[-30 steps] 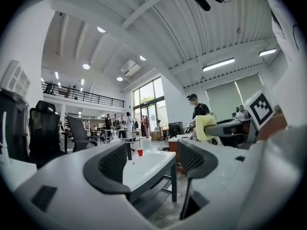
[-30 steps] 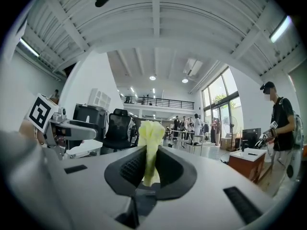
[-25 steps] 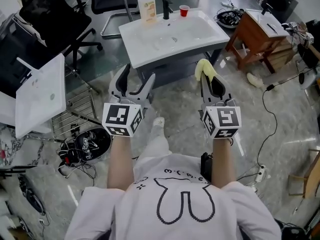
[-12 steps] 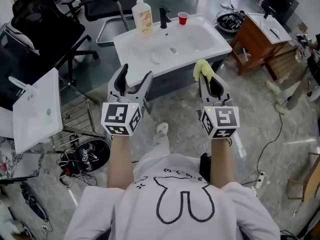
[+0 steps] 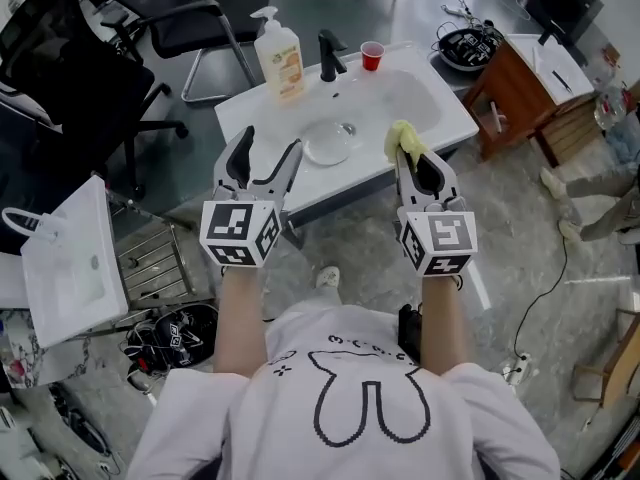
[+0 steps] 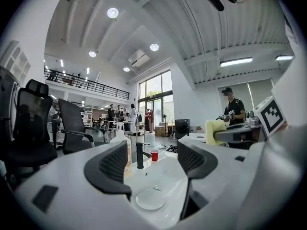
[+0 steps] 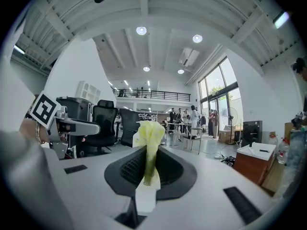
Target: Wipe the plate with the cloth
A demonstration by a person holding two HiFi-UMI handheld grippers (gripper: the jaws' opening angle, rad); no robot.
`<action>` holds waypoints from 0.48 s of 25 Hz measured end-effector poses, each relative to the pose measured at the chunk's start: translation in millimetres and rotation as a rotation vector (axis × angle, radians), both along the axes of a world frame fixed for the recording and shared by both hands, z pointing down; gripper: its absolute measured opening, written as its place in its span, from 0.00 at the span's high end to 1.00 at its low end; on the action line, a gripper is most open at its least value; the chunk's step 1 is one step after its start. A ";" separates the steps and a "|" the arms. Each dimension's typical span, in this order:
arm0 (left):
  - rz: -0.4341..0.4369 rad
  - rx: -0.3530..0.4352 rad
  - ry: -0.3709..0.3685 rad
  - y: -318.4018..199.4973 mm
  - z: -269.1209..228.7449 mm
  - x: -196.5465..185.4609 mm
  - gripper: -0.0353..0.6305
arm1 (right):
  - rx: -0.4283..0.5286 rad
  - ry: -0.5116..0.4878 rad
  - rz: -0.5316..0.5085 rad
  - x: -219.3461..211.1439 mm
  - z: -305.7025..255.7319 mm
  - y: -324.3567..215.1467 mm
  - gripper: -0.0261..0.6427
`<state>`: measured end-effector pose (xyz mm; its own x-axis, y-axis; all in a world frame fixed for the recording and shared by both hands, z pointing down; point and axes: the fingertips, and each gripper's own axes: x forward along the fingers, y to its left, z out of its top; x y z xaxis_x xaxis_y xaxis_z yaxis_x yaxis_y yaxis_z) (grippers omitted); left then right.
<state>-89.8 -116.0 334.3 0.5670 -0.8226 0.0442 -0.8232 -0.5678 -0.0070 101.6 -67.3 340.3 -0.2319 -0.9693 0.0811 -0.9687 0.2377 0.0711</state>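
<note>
Over the white ceramic sink's (image 5: 452, 116) near rim the right claw (image 5: 412, 160) is pinching the crumpled yellow cloth (image 5: 403, 135), the left claw (image 5: 268, 148) is gaping empty, and pressing the cloth flat onto the round pale plate (image 5: 328, 145) inside that sink seems best.

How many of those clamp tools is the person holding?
2. The left hand-held gripper, at the left, is open and empty; the right hand-held gripper, at the right, is shut on a yellow cloth. None seems hidden.
</note>
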 end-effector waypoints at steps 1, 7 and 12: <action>0.003 -0.008 0.001 -13.3 2.7 0.0 0.45 | -0.007 0.002 0.001 -1.0 2.5 -13.1 0.89; 0.027 -0.046 0.004 -82.9 17.0 3.8 0.46 | -0.049 0.023 0.013 -1.5 16.5 -79.6 0.89; 0.023 -0.091 0.027 -117.1 32.6 4.8 0.47 | -0.105 0.041 0.011 0.4 35.2 -113.6 0.89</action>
